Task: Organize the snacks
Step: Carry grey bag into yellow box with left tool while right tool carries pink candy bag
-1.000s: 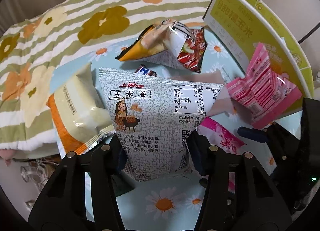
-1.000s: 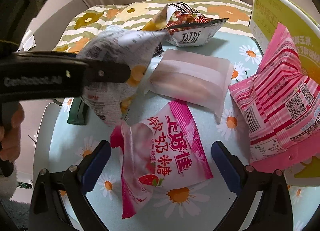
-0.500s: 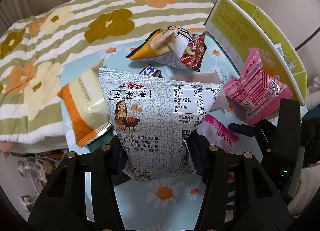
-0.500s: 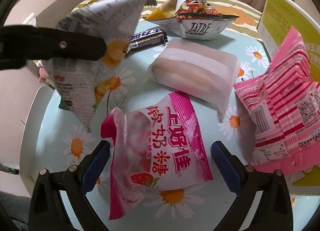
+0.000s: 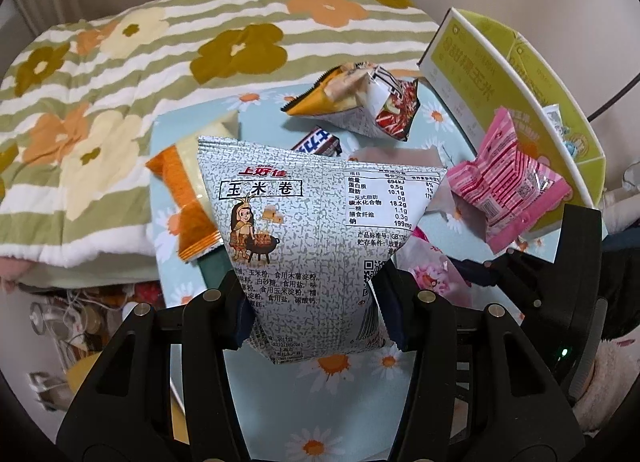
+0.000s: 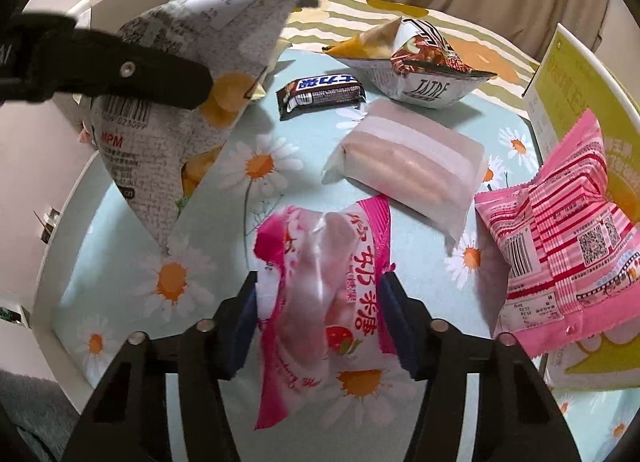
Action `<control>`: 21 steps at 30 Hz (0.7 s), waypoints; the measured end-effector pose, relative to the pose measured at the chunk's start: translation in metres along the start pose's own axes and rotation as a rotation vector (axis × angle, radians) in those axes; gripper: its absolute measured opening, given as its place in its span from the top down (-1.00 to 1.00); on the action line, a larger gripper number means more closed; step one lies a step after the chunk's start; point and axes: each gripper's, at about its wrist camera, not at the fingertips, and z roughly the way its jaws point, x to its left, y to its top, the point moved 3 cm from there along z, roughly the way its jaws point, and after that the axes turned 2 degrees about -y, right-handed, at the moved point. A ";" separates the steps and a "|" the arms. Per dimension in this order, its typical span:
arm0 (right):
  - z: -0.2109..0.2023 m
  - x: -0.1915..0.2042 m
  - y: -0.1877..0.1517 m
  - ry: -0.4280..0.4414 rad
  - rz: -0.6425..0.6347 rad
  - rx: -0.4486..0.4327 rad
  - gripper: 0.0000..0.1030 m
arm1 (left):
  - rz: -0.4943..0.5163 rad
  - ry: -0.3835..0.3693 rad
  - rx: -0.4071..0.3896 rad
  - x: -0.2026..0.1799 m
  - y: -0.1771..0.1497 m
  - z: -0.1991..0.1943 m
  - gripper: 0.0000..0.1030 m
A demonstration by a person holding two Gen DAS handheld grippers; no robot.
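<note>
My left gripper [image 5: 316, 302] is shut on a grey corn-roll bag [image 5: 312, 214] and holds it upright above the table. In the right wrist view that same bag [image 6: 180, 134] hangs at the upper left, with a left gripper finger [image 6: 160, 74] across it. My right gripper [image 6: 318, 302] is closing on a pink candy bag [image 6: 340, 254]. Both pads press its sides, and the bag bulges and crumples between them. It still rests on the daisy-print tablecloth [image 6: 120, 302].
A pink striped bag [image 6: 572, 246] leans on a yellow-green box [image 6: 568, 94] at the right. A pale translucent pack [image 6: 412, 166], a chocolate bar [image 6: 320, 92] and a chips bag [image 6: 420, 66] lie further back. An orange-and-white pack [image 5: 188, 190] lies left, beside a flowered blanket [image 5: 120, 62].
The right jaws went from wide open to pressing on the pink candy bag, which crumpled. The left gripper carried the grey bag up and away, to the left in the right wrist view.
</note>
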 end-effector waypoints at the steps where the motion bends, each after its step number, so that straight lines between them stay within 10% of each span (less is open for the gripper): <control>1: -0.002 0.000 0.000 0.006 0.011 0.000 0.07 | -0.004 -0.001 -0.008 0.001 -0.001 -0.005 0.07; 21: -0.144 -0.057 0.068 0.011 0.137 -0.259 0.10 | -0.030 -0.021 -0.209 -0.026 0.045 -0.096 0.07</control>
